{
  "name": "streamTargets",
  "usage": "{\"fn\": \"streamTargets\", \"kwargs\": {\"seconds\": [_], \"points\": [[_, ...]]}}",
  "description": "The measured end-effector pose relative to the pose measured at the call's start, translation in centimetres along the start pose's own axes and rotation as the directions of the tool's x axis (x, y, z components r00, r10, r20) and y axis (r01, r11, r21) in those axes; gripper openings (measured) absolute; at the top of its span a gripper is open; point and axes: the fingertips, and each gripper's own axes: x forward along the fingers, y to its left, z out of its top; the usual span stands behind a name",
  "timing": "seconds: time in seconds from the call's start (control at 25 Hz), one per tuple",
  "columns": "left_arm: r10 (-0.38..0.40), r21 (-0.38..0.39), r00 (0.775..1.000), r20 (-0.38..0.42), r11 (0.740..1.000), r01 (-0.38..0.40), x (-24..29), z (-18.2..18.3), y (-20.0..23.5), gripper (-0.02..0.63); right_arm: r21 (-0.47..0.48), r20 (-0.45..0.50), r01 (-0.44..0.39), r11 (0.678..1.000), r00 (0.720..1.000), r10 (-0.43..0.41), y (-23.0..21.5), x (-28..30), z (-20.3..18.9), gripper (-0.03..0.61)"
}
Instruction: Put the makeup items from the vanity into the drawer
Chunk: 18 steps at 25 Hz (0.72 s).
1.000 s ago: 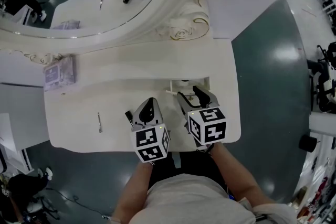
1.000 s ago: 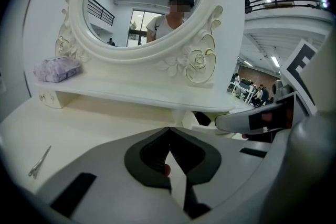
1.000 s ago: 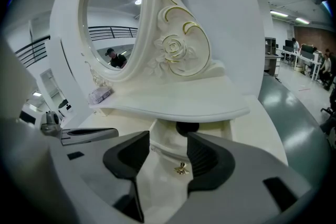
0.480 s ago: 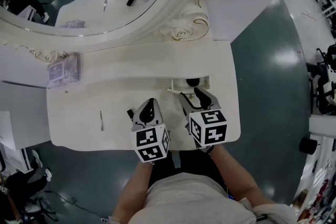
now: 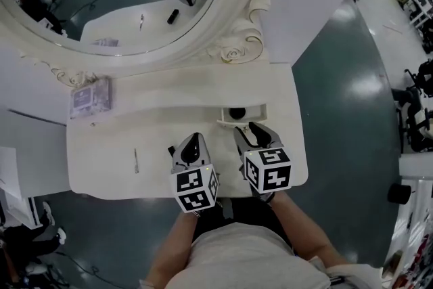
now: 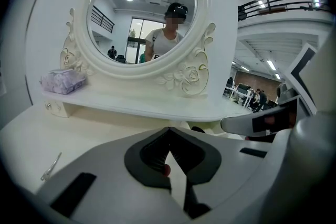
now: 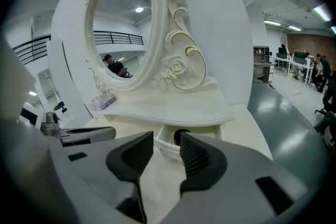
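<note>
Left gripper (image 6: 169,150) closed — reddish speck (image 6: 166,170) between unclear; right gripper (image 7: 166,141) apart, just closing, empty.

The left gripper (image 5: 193,139) and the right gripper (image 5: 252,129) are side by side, both pitched forward and down. Left jaws: closed tip to tip. Right jaws: apart, having just been closing, nothing between them. The forearms (image 5: 170,240) extend behind each gripper
</note>
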Motion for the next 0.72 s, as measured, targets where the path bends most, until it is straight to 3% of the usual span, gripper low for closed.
{"fn": "streamTargets", "kwargs": {"seconds": [0.44, 0.72], "points": [[0.003, 0.012, 0.996, 0.086, 1.0, -0.004, -2.6, 2.8, 0.7, 0.005, -0.024, 0.055, -0.015, 1.0, 0.998, 0.016, 2.7, -1.8, 1.0, 0.044], [0.011, 0.007, 0.992, 0.123, 1.0, -0.012, -3.5, 3.9, 1.5, 0.005, -0.054, 0.079, -0.054, 0.997, 0.995, 0.058, 4.5, -1.9, 1.9, 0.026]]}}
